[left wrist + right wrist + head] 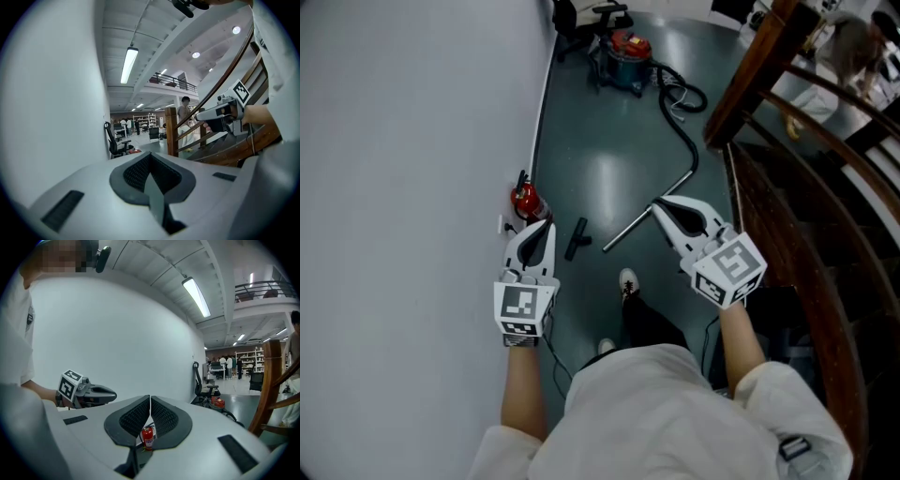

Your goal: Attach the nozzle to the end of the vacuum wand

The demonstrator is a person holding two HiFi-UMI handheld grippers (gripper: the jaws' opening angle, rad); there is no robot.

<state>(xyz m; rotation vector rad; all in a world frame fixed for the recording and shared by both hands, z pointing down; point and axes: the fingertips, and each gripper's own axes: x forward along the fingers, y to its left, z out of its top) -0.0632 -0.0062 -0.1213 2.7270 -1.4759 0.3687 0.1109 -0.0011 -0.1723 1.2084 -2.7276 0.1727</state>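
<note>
Your left gripper point(540, 229): fingers together, nothing between them. Your right gripper point(666, 210): fingers together, also empty. Both are held above the floor point(600, 159). The vacuum wand point(649, 217) lies on the floor. The black nozzle point(577, 238) lies beside the wand's near end, not joined to it, between your two grippers in the head view.

Left tongs point(150, 161) closed and empty; right tongs point(200, 115) hover beside the wooden banister point(172, 133).
</note>
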